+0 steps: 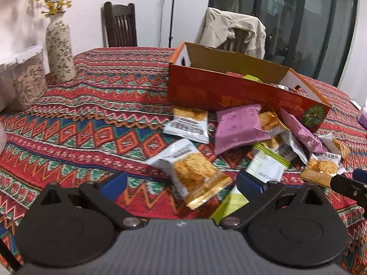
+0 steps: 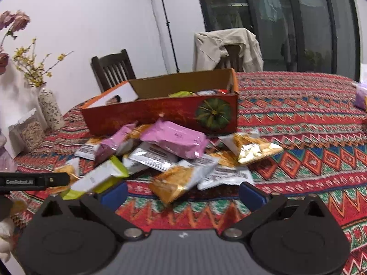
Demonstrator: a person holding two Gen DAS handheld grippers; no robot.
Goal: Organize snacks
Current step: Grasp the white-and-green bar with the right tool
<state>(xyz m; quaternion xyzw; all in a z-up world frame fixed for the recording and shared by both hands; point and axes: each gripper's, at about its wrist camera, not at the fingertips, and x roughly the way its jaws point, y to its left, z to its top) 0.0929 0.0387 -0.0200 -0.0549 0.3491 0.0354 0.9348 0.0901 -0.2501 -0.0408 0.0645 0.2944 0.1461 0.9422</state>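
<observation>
Dark glass doors and two chairs stand behind the tabletop [image 1: 91,105] with its red patterned cloth. Toward its far edge sits the orange box [image 2: 160,114], open-topped, a few packets already inside. Against the box's near wall the snack packets [image 2: 174,151] lie heaped — pink, white, gold, green. Both tongs hover at the near edge of the pile: the left tongs [image 1: 182,183] gape wide and empty over a gold-ended packet [image 1: 195,171], the right tongs [image 2: 183,192] likewise spread and empty. Loading looks barely begun — next, I'd guess, close on one packet and lift it into the box.
</observation>
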